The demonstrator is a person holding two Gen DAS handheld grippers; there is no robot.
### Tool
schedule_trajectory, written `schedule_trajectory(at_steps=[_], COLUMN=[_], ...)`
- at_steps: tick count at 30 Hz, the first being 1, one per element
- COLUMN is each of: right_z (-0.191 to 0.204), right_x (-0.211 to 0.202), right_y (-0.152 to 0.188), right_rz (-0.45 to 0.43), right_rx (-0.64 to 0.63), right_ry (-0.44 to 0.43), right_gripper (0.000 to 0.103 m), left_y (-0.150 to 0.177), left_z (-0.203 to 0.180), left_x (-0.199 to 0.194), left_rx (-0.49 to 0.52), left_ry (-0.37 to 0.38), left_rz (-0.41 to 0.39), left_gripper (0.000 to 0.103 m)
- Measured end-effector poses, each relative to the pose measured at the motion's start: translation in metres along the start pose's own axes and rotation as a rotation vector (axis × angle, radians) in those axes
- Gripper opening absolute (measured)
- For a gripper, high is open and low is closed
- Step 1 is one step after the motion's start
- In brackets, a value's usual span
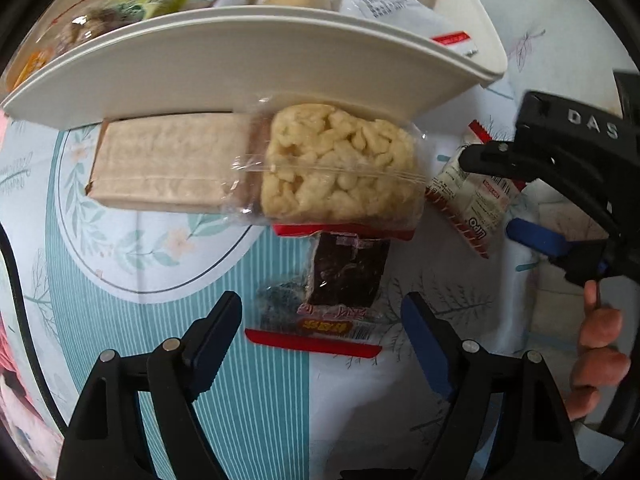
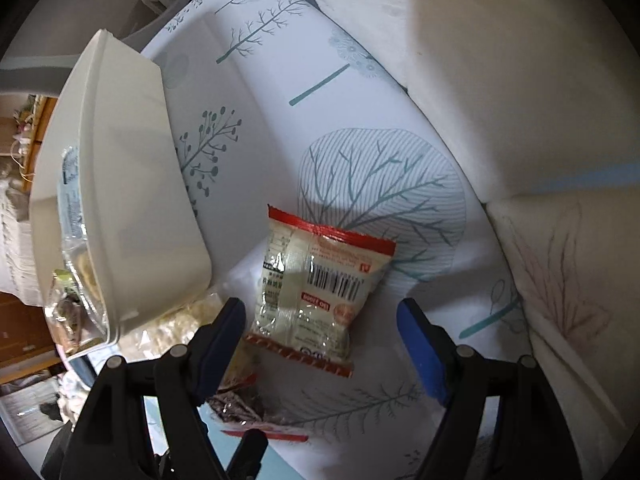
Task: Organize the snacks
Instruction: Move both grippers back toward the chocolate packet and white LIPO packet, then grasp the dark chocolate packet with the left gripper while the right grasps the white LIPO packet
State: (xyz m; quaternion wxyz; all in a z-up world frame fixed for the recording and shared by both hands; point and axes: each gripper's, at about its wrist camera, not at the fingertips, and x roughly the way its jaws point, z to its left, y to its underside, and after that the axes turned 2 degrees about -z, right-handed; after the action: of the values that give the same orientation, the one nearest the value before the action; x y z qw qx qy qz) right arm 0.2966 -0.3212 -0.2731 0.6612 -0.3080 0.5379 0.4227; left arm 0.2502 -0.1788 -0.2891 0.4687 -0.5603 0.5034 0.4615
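Observation:
In the left wrist view my left gripper [image 1: 320, 328] stands open, pointing down over a dark snack packet [image 1: 344, 280] with red end seals that lies on the patterned cloth. Its pads do not touch the packet. Beyond lie a clear packet of pale puffed pieces [image 1: 340, 172] and a beige bar packet [image 1: 168, 160], both against the white bin [image 1: 240, 64]. My right gripper [image 1: 488, 194] is open over a white packet with red edges [image 1: 468, 200]. In the right wrist view that gripper [image 2: 320, 320] straddles the same white packet [image 2: 320, 292] without gripping it.
The white bin [image 2: 120, 184] holds several wrapped snacks, with a green packet [image 1: 148, 2] at its left. A hand [image 1: 596, 352] holds the right gripper's handle. The leaf-printed cloth [image 2: 380, 184] covers the surface, and a pale cushion or wall [image 2: 520, 80] rises at the right.

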Motion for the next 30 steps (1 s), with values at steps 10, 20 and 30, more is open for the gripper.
schedule_trajectory(at_steps=[10, 20, 30], right_z=[0.023, 0.047, 0.056], right_x=[0.013, 0.019, 0.026], right_y=[-0.006, 0.001, 0.018], right_rz=[0.003, -0.009, -0.032], right_rx=[-0.036, -0.124, -0.215], right_ry=[0.099, 0.167, 0.233], right_gripper=[0.078, 0.077, 0.062], left_y=[-0.018, -0.025, -0.011], left_z=[-0.031, -0.032, -0.008], left_x=[0.018, 0.03, 0.025], left_rx=[0.04, 0.0, -0.027], left_ry=[-0.075, -0.056, -0.034], left_rz=[-0.009, 0.003, 0.021], left_gripper=[0.081, 0.066, 0.062])
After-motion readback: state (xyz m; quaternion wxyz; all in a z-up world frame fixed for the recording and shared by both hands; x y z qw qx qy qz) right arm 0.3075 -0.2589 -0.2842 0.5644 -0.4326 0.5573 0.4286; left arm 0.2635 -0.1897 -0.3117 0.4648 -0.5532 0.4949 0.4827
